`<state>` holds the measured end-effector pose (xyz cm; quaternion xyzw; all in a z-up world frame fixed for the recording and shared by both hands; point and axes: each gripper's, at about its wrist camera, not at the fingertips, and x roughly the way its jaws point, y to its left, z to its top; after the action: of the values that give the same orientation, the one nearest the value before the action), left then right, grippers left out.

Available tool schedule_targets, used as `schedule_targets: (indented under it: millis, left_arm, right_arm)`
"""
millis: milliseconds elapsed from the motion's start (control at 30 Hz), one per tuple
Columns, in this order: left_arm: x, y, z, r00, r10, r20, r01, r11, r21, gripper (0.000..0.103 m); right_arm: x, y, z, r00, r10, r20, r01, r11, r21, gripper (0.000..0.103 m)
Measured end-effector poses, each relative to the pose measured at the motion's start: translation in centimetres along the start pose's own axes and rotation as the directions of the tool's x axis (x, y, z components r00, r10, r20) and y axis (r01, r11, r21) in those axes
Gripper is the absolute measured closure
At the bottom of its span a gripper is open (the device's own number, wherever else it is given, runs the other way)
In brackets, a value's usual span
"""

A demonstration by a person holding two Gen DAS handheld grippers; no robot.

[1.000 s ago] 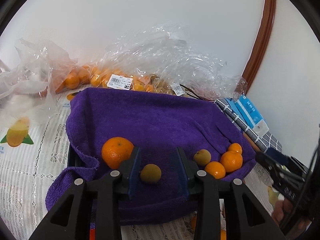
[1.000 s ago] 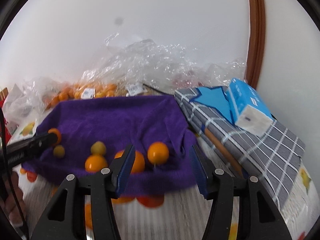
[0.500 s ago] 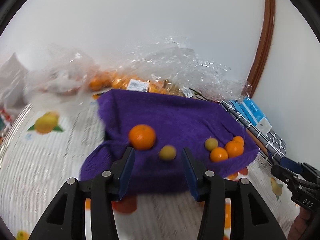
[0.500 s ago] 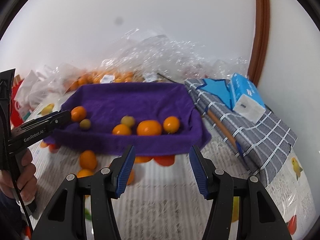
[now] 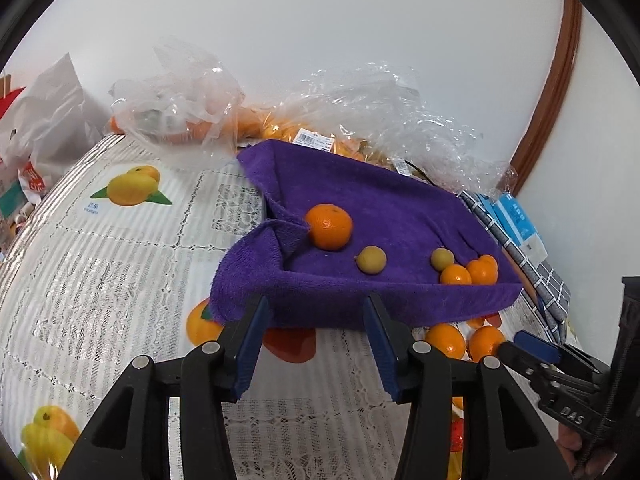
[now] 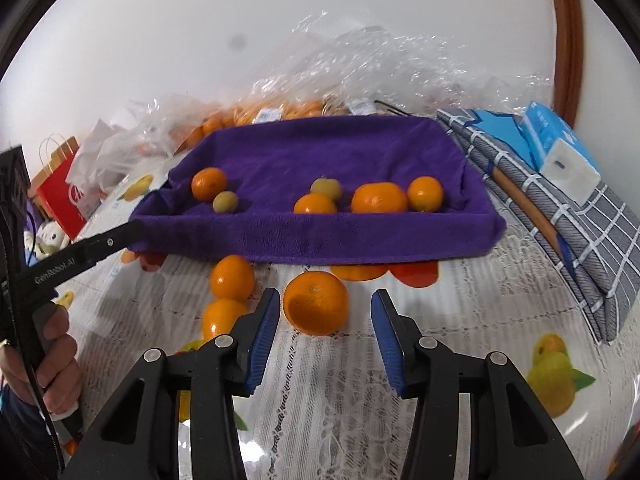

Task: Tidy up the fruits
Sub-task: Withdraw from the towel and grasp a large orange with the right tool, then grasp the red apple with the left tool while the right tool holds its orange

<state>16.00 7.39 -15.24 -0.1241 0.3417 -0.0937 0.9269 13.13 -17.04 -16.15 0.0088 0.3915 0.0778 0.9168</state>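
Note:
A tray lined with a purple towel [image 5: 400, 216] [image 6: 320, 240] holds several oranges and two small yellow-green fruits [image 5: 371, 260] [image 6: 225, 202]. Three loose oranges lie on the tablecloth in front of it; the biggest orange [image 6: 316, 302] sits just ahead of my right gripper [image 6: 322, 334], which is open and empty. My left gripper [image 5: 316, 344] is open and empty, in front of the tray's near left edge. The right gripper also shows in the left wrist view [image 5: 536, 352], beside two loose oranges [image 5: 446, 340].
Clear plastic bags of oranges [image 5: 304, 136] [image 6: 280, 112] lie behind the tray by the wall. A folded checked cloth [image 6: 560, 216] with a blue tissue pack [image 6: 560, 144] lies right of the tray. A red paper bag [image 6: 60, 188] stands at the left. The tablecloth [image 5: 100, 280] has printed fruit.
Both grippers have pulled back from the tray toward the near side of the table. The small yellow-green fruit that was between my left fingers now lies free on the towel.

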Motion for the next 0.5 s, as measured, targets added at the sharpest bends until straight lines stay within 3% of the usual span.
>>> schedule_targets:
  millis: [333, 400, 500]
  left_arm:
    - [0.0, -0.6, -0.1, 1.0, -0.01, -0.001, 0.01, 1.0, 0.021, 0.056]
    - [0.0, -0.8, -0.1, 1.0, -0.01, -0.001, 0.011, 0.999, 0.031, 0.056]
    - [0.0, -1.0, -0.2, 1.0, -0.013, 0.0, 0.013, 0.999, 0.039, 0.056]
  right_arm:
    - [2.3, 0.6, 0.2, 0.998, -0.004, -0.06, 0.002, 1.0, -0.026, 0.055]
    - [2.5, 0.7, 0.2, 0.998, -0.004, -0.069, 0.002, 0.999, -0.035, 0.063]
    - [2.5, 1.0, 0.1, 0.998, -0.015, -0.064, 0.012, 0.998, -0.054, 0.063]
